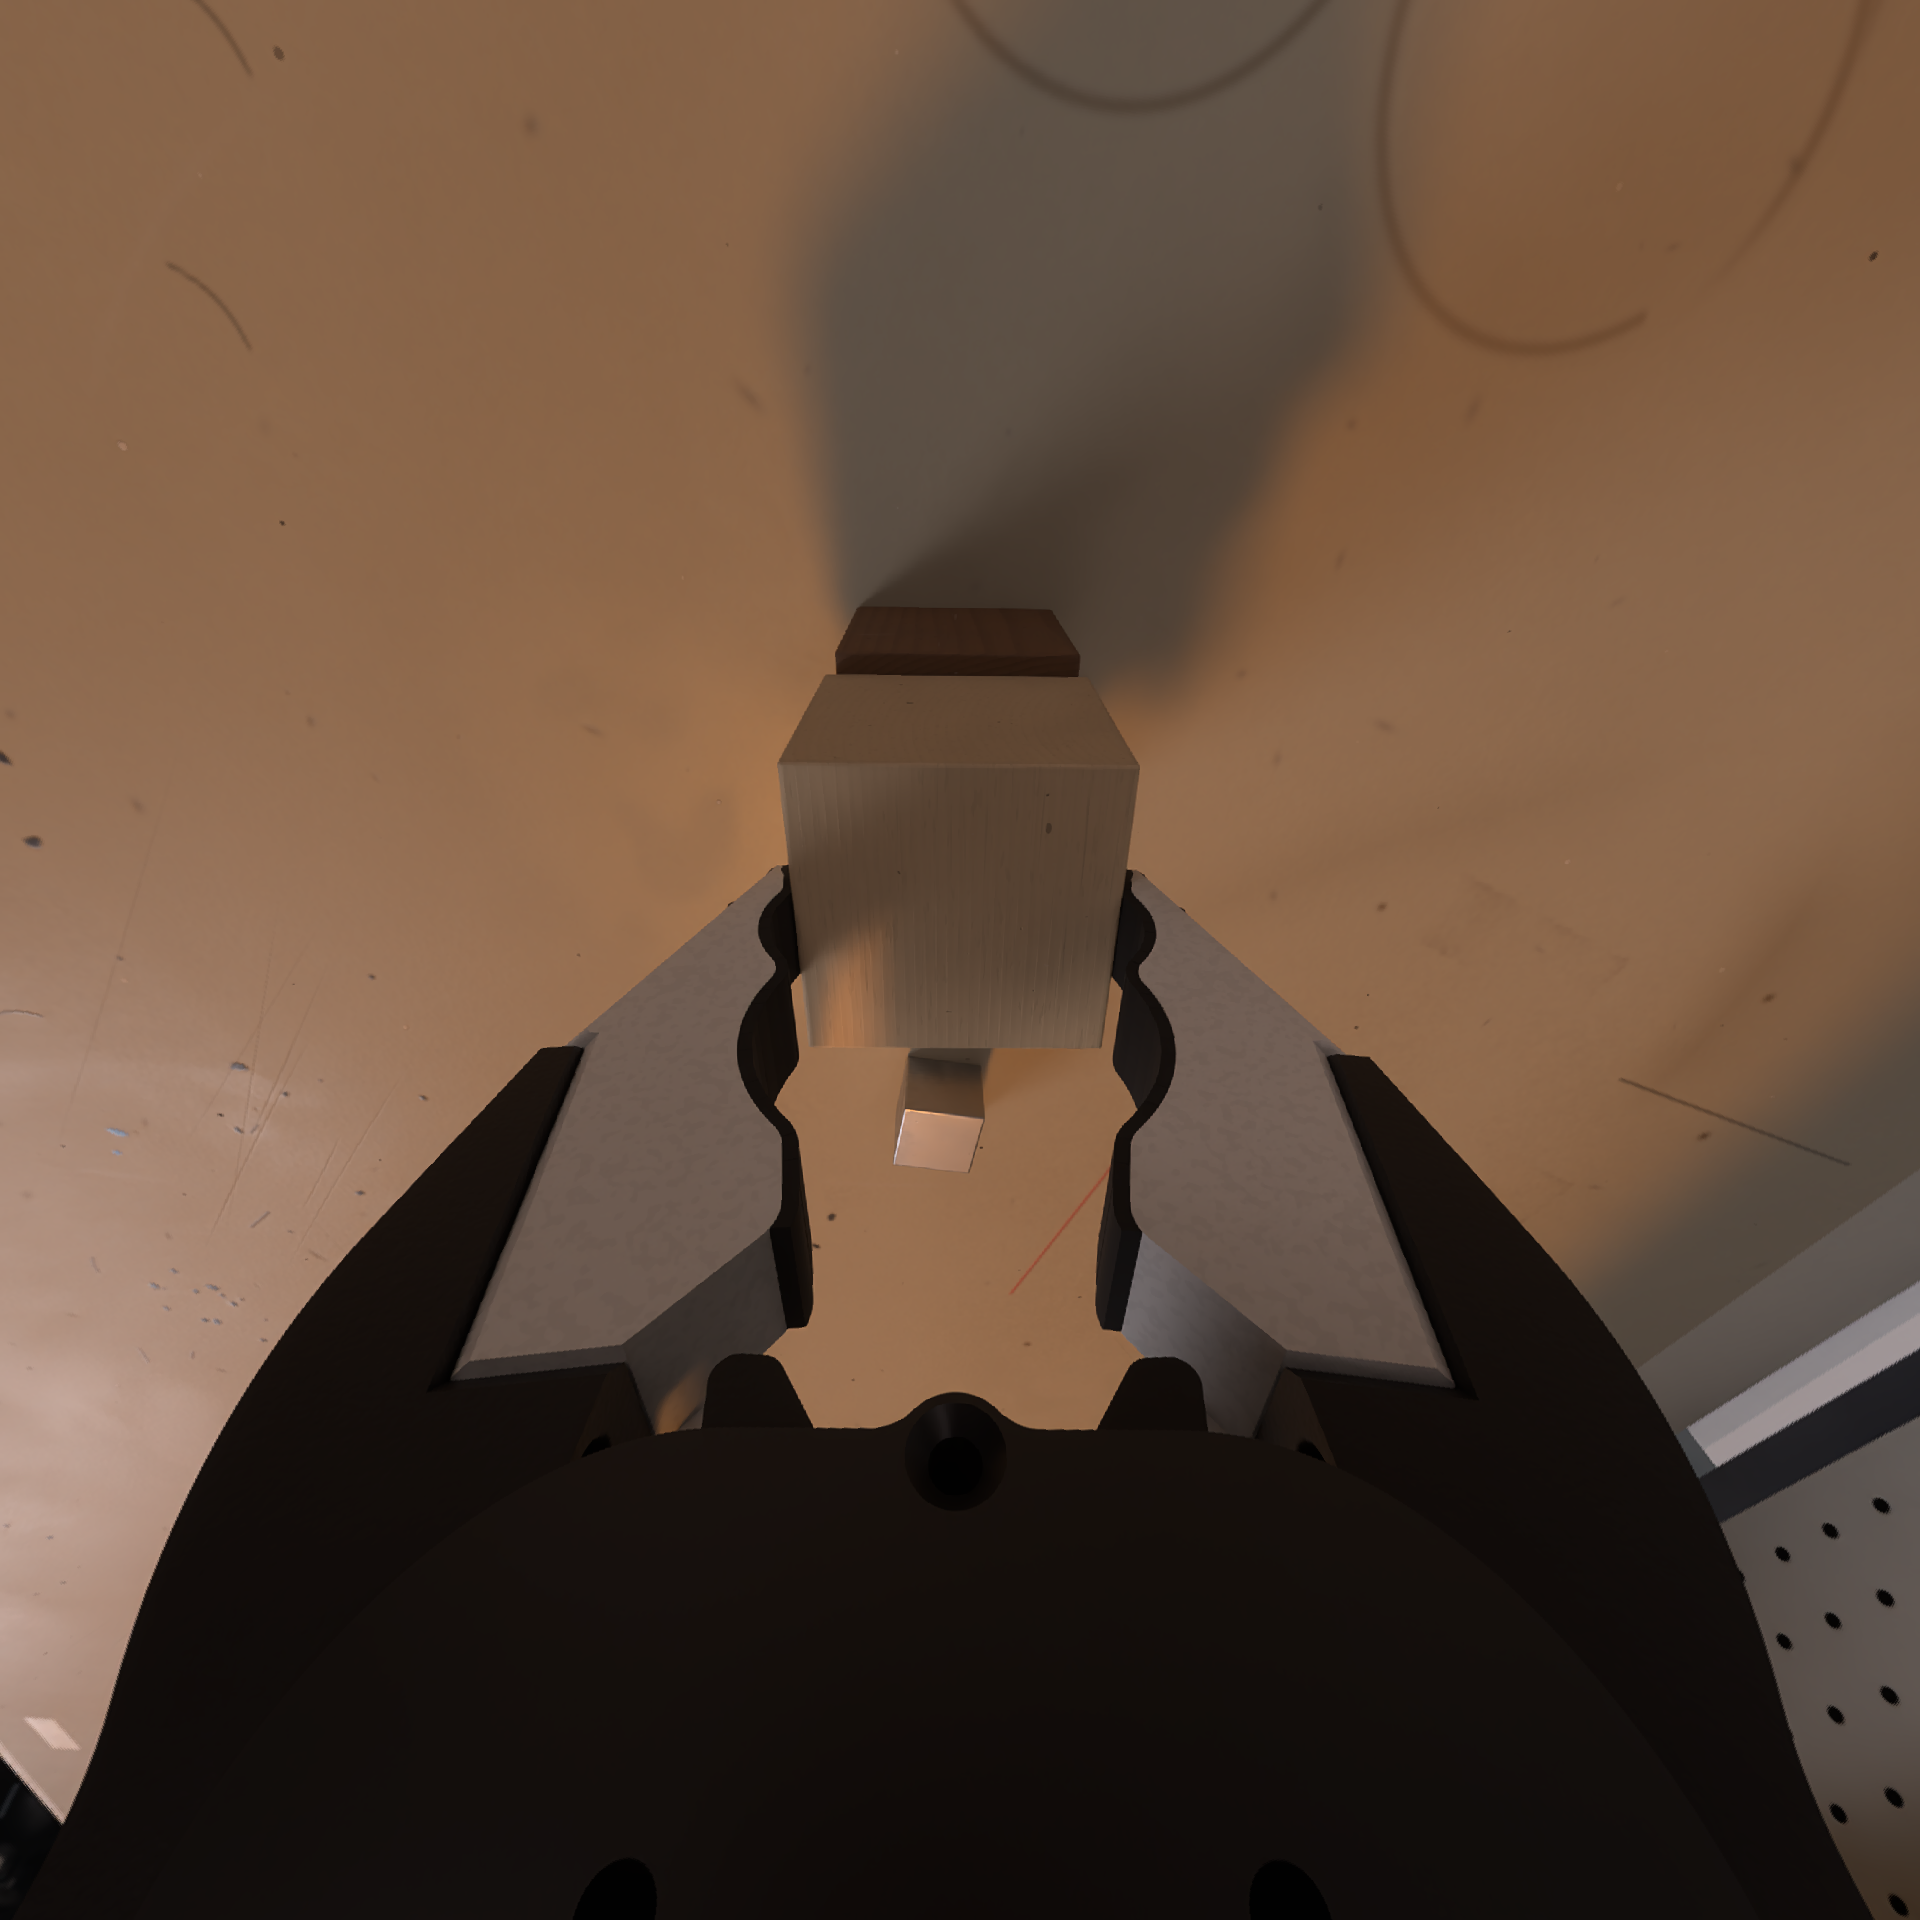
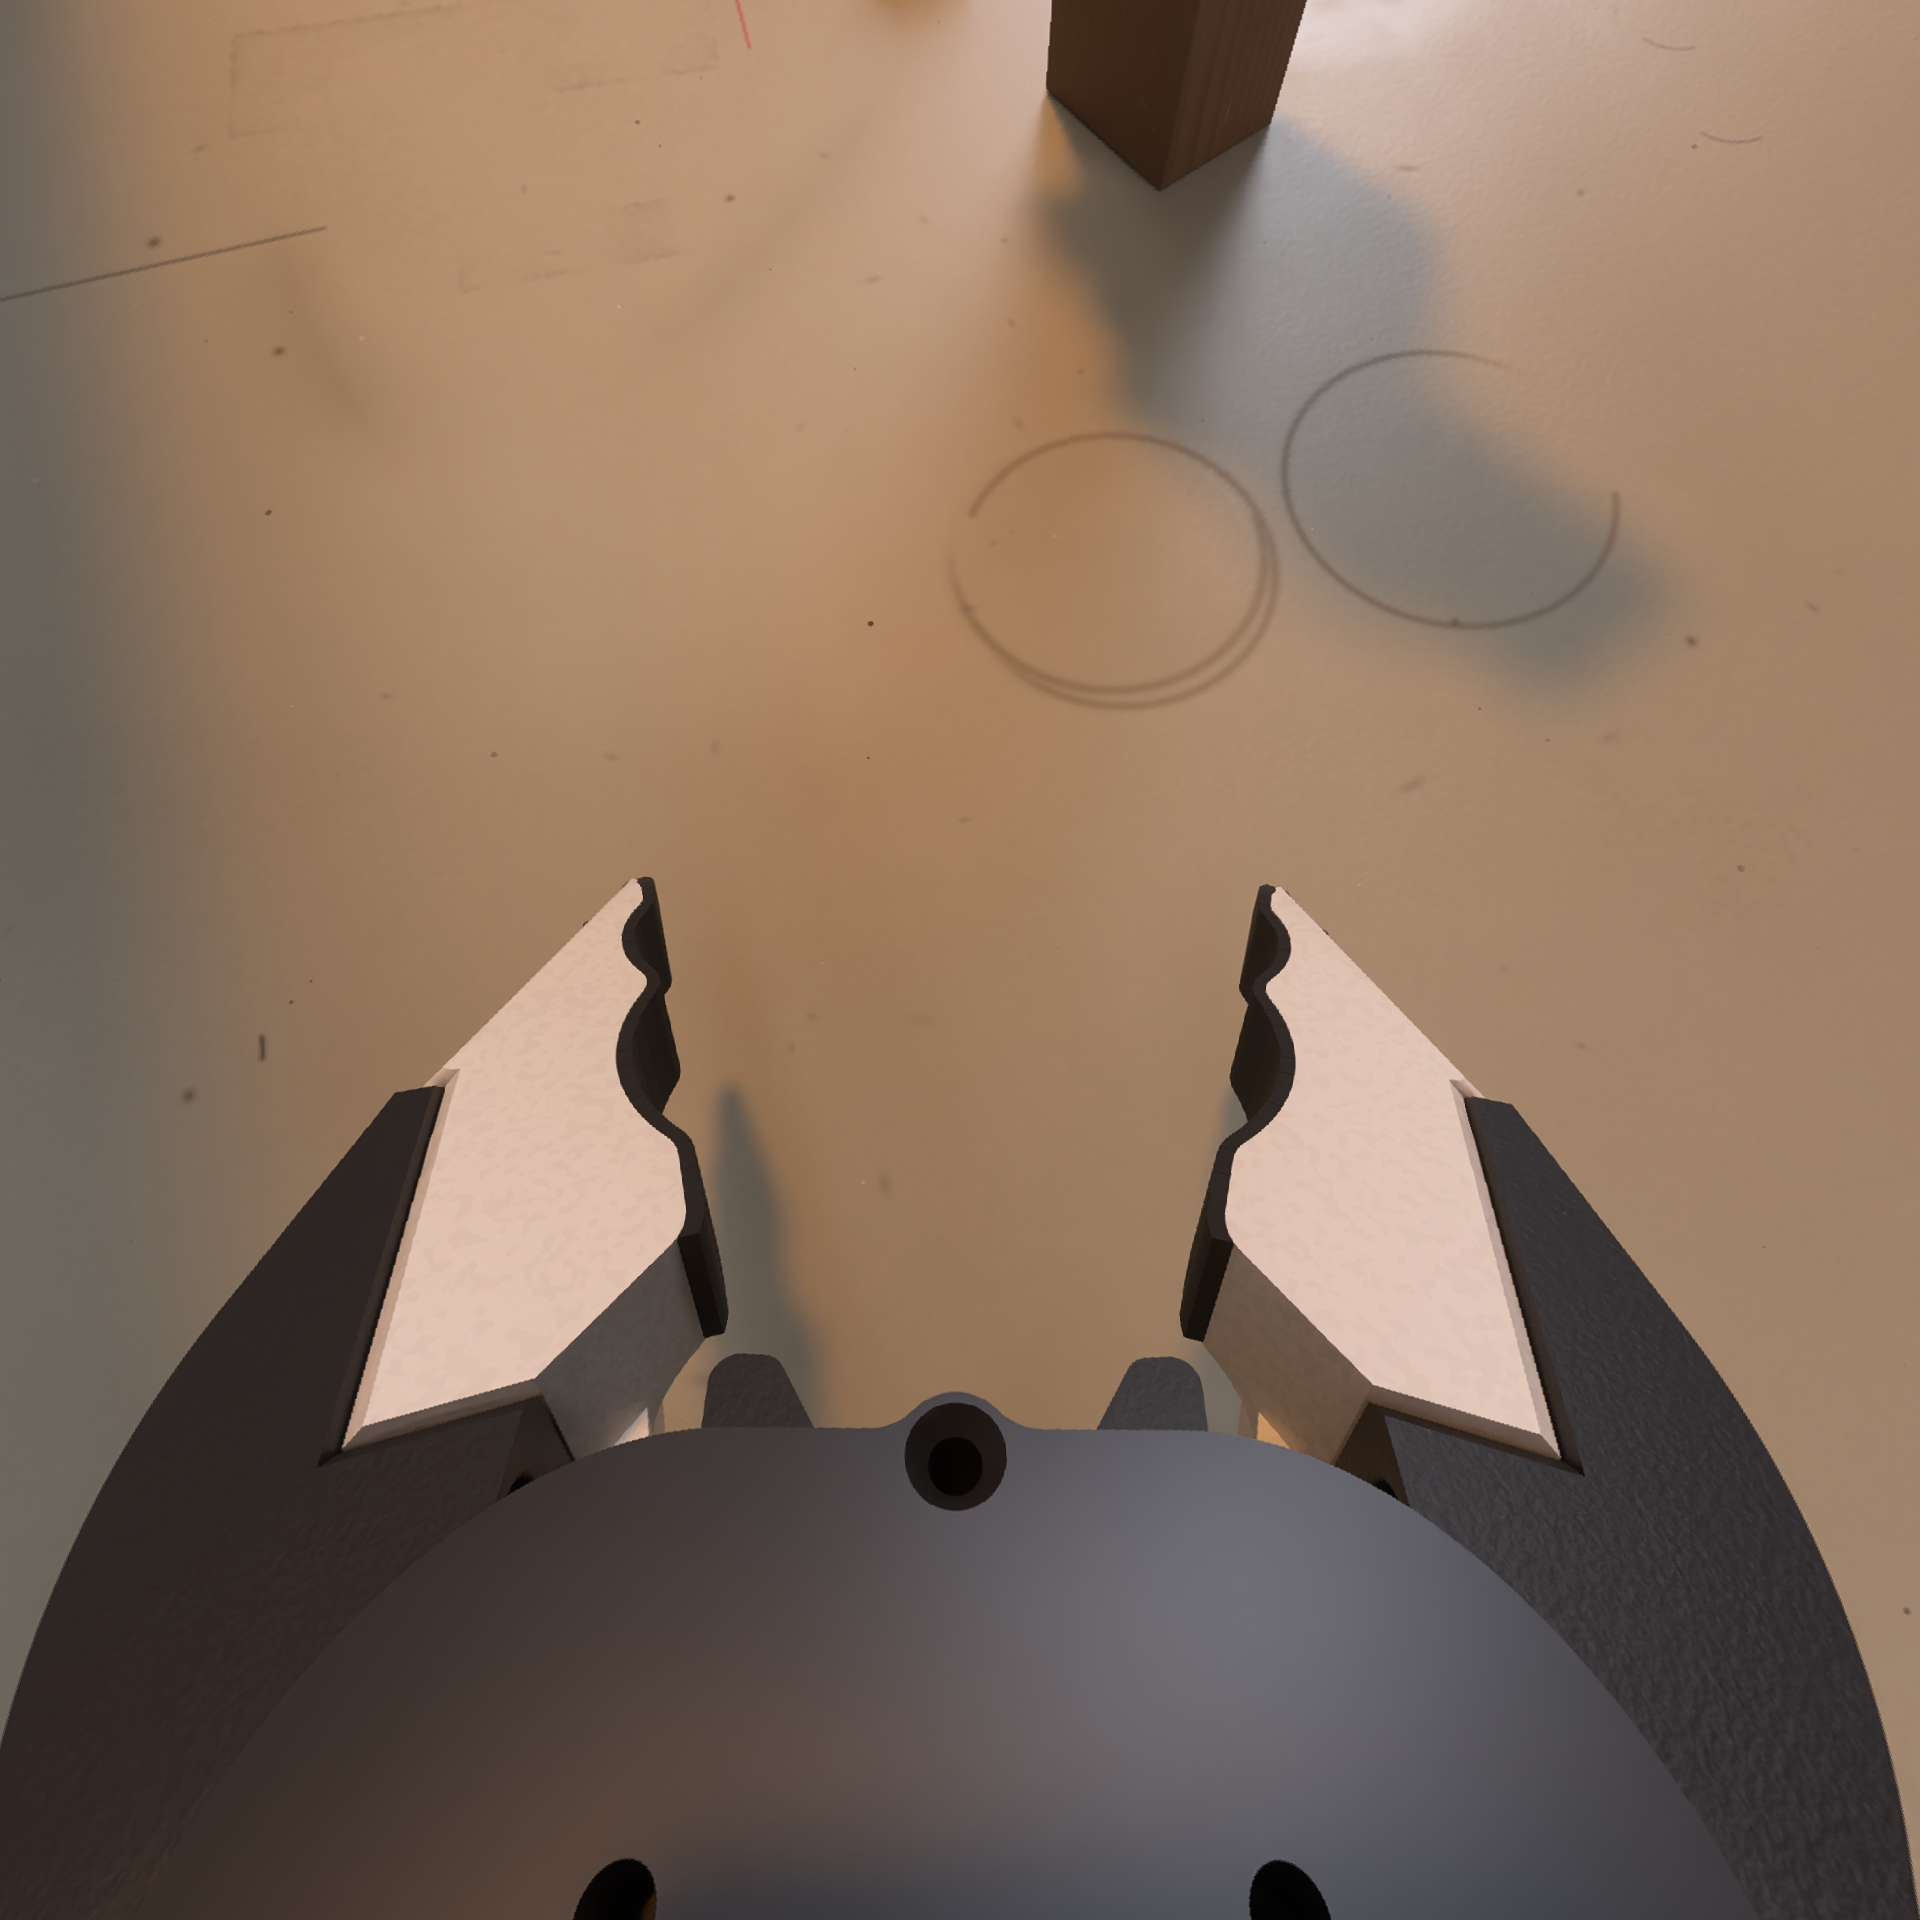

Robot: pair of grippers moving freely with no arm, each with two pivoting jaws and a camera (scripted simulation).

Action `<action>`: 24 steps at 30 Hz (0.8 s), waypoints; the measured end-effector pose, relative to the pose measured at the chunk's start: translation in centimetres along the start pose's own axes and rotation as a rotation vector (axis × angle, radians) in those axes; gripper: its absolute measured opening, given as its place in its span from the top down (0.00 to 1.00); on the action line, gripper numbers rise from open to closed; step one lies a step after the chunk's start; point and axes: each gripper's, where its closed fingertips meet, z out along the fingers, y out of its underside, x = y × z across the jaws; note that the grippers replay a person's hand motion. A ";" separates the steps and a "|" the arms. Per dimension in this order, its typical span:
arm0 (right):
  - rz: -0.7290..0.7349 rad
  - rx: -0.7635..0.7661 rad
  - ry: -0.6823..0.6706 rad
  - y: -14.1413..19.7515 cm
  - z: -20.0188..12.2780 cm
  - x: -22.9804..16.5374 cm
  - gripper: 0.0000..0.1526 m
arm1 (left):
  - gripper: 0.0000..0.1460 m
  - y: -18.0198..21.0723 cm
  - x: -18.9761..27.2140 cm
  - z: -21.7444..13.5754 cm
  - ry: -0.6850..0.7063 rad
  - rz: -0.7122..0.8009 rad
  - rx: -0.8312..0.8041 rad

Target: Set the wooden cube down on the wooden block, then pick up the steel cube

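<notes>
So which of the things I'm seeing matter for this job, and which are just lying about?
Job:
- wooden cube, gripped in the left gripper
- dark wooden block, beyond it
- steel cube, on the table
- right gripper, jaws open, empty

Lying about:
- pegboard panel
- ring marks on the table

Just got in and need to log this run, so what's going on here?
The left hand-held gripper is shut on the pale wooden cube, holding it clear of the table. The dark wooden block lies just beyond the cube, with nothing on it yet. The small steel cube sits untouched on the table below. The right hand-held gripper is open and empty above the table, apart from the block.
</notes>
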 end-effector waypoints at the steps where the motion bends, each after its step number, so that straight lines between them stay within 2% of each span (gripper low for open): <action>1: 0.000 0.001 0.001 0.0 0.0 0.0 0.27 | 0.59 0.0 0.0 0.0 -0.003 0.001 -0.001; 12: 0.006 0.015 0.009 -0.2 -0.1 0.2 0.27 | 0.59 -0.2 0.0 -0.1 0.003 0.004 0.020; 17: 0.008 0.033 0.018 -0.5 -0.4 0.3 0.25 | 0.55 0.1 -0.7 -2.7 -0.039 0.003 0.113; 21: 0.004 0.034 0.018 -0.4 -0.4 0.2 0.25 | 0.52 2.5 -1.4 -4.4 -0.077 0.032 0.236; 24: 0.002 0.041 0.014 -0.3 -0.3 0.2 0.25 | 0.54 5.6 -1.3 -3.0 -0.096 0.109 0.267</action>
